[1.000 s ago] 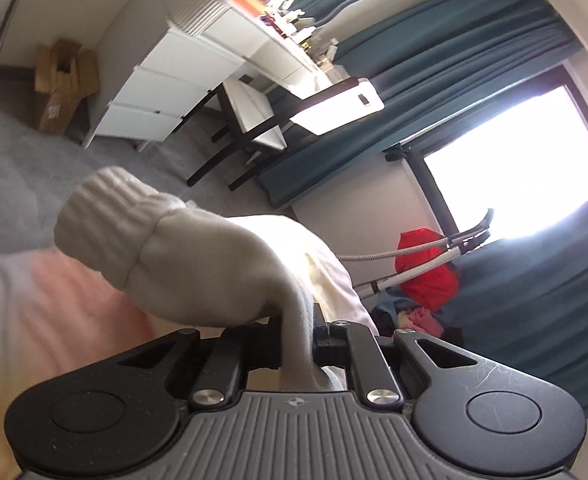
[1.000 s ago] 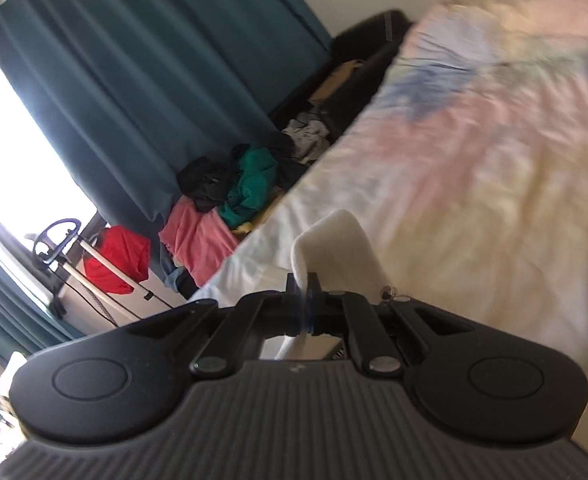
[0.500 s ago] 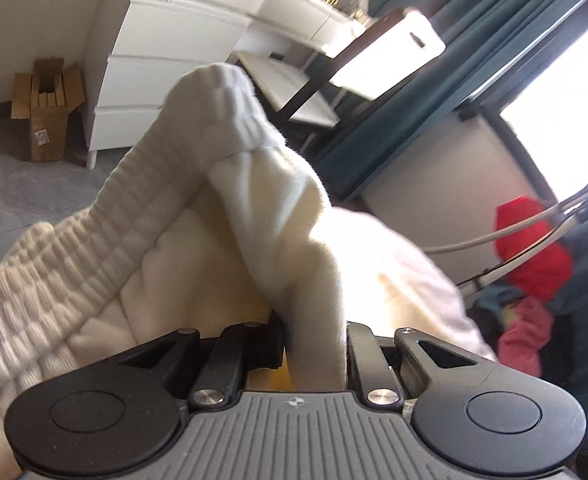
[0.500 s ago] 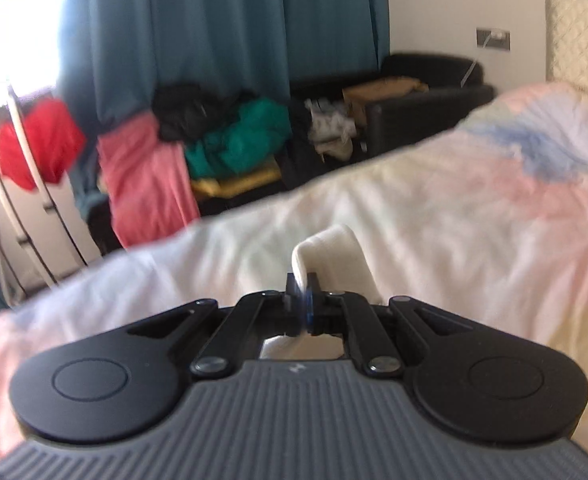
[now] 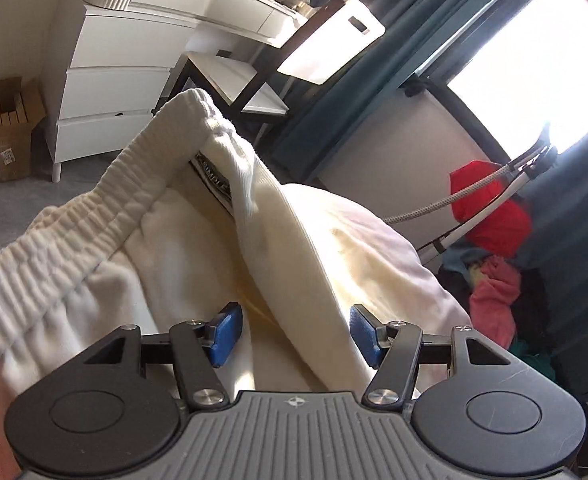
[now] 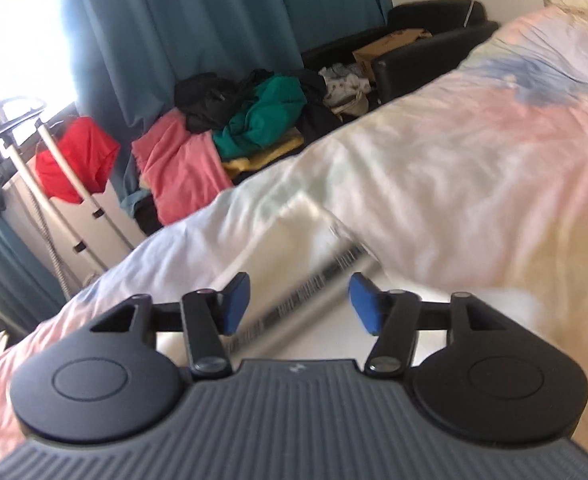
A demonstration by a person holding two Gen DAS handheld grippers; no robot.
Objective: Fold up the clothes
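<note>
A cream garment with a ribbed elastic waistband (image 5: 78, 248) and a drawstring lies crumpled on the bed in the left wrist view. My left gripper (image 5: 294, 334) is open, its blue pads (image 5: 226, 330) on either side of a fold of the cream cloth (image 5: 305, 288), not pinching it. In the right wrist view my right gripper (image 6: 299, 304) is open and empty above the cream cloth (image 6: 294, 240), which is blurred, with a printed label strip (image 6: 317, 280) between the fingers.
The bed has a pastel tie-dye cover (image 6: 473, 152). A pile of clothes (image 6: 234, 132) lies by teal curtains (image 6: 198, 20). A garment steamer with a red cloth (image 6: 76, 156) stands near the window. A white dresser (image 5: 126, 80) and chair (image 5: 274, 68) stand on the left.
Both grippers have opened and let go of the cream garment. It has dropped onto the bed and lies spread with the waistband showing.
</note>
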